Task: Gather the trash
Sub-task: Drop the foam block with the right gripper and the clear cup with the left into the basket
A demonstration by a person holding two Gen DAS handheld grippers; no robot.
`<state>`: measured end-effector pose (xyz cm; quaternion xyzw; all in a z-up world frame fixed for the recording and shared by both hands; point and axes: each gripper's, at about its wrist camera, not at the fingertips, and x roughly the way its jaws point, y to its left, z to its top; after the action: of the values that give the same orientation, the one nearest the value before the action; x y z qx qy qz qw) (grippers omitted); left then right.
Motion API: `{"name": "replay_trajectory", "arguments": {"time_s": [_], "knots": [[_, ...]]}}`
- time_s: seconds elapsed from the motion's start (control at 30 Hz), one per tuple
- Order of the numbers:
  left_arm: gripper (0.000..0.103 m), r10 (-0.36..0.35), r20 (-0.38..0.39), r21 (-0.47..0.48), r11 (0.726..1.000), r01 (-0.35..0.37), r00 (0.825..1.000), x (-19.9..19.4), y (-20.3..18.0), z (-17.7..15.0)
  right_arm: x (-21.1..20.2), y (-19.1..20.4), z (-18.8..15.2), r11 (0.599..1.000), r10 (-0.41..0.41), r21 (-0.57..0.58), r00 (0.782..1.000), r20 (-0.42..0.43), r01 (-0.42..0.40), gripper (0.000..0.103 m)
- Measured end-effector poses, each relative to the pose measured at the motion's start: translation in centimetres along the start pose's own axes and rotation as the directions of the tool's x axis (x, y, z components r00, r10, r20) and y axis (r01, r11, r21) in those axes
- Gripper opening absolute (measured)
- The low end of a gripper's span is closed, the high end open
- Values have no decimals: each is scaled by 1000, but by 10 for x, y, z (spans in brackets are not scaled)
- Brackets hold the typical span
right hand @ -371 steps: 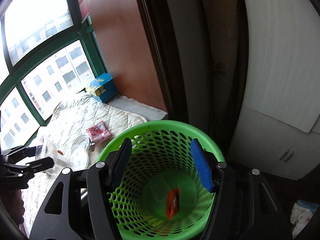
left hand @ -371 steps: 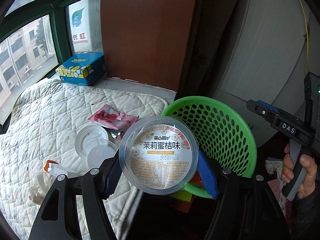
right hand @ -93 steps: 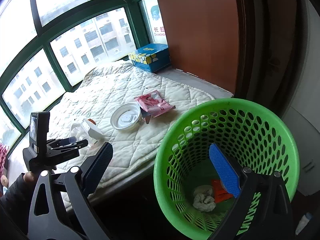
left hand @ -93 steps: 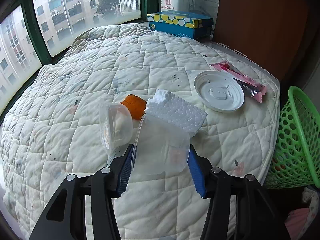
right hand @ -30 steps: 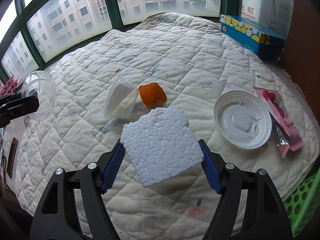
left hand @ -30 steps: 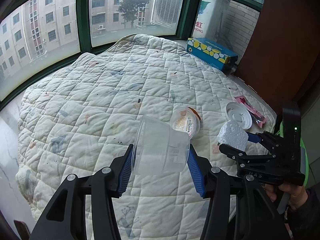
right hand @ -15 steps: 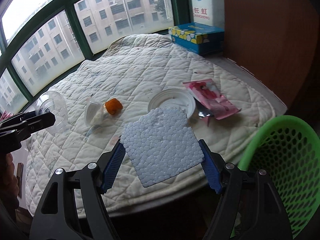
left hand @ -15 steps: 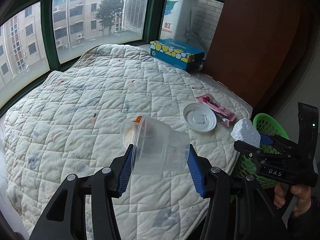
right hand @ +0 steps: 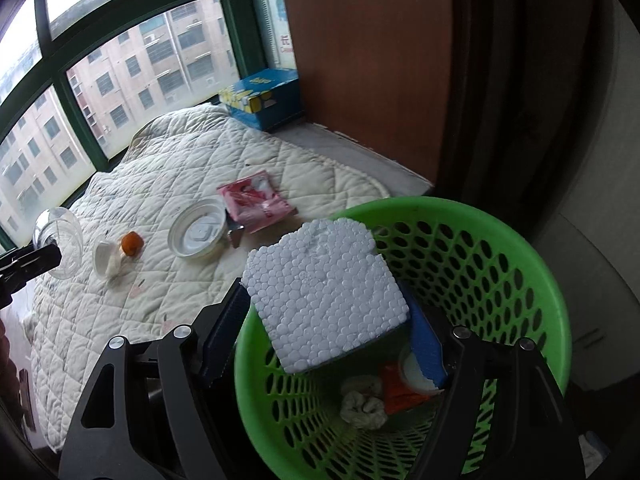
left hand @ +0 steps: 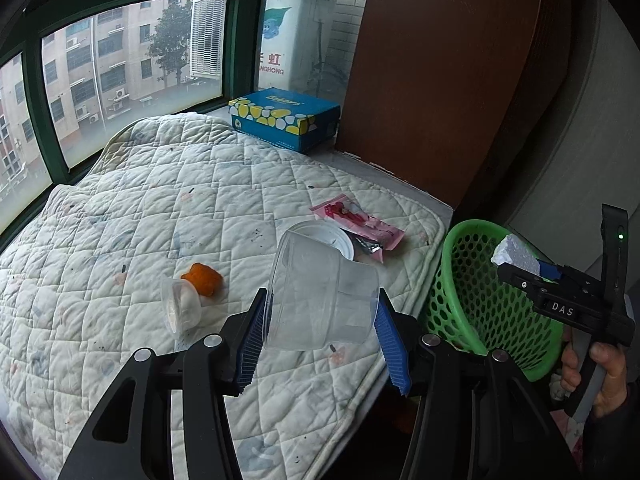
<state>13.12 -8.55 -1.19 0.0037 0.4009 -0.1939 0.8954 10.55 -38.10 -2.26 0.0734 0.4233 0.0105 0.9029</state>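
**Left jaws.** My left jaws (left hand: 320, 304) are closed on a clear plastic cup (left hand: 316, 280). The cup lies on its side between the blue pads, mouth toward the left, above the near edge of the bed.

**Right jaws.** My right jaws (right hand: 326, 300) have just been opening. A white foam block (right hand: 320, 272) lies between them, tilted. The left pad stands apart from the block's edge and only the block's lower right corner meets the right pad, so the jaws are open around it rather than clamping it. The block hangs over the near rim of the green basket (right hand: 540, 280). In the left wrist view a hand (left hand: 600, 372) grips the handle of this tool beside the basket.

**Basket contents.** On the bottom lie a crumpled white tissue (right hand: 362, 400), an orange-red wrapper (right hand: 400, 396) and a round white-topped cup (right hand: 416, 372), partly hidden behind the right pad.

**Bed.** The basket stands just beside the bed's corner. On the quilt (left hand: 160, 200) remain:
- a small cup (left hand: 182, 308) on its side, touching an orange piece (left hand: 202, 278);
- a white lid (right hand: 198, 232), lying flat;
- a pink wrapper (left hand: 356, 220), just beside the lid.

**Far edge.** A blue box (left hand: 284, 118) sits on the sill by the window.
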Motion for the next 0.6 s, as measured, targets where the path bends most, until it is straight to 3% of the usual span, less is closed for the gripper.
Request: {"name": "replay_trajectory", "arguments": {"time_s": [0.13,0.6], "knots": [[50,-17,1,23,1000,17,1000,1,-15,3,-6,-23,-2,999,-25,48,1000,16,24,84],[50,-100,-42,118,987,105,994,21,-83,14,-37,-56,-10,995,-66,84,996,59,61,85]]}}
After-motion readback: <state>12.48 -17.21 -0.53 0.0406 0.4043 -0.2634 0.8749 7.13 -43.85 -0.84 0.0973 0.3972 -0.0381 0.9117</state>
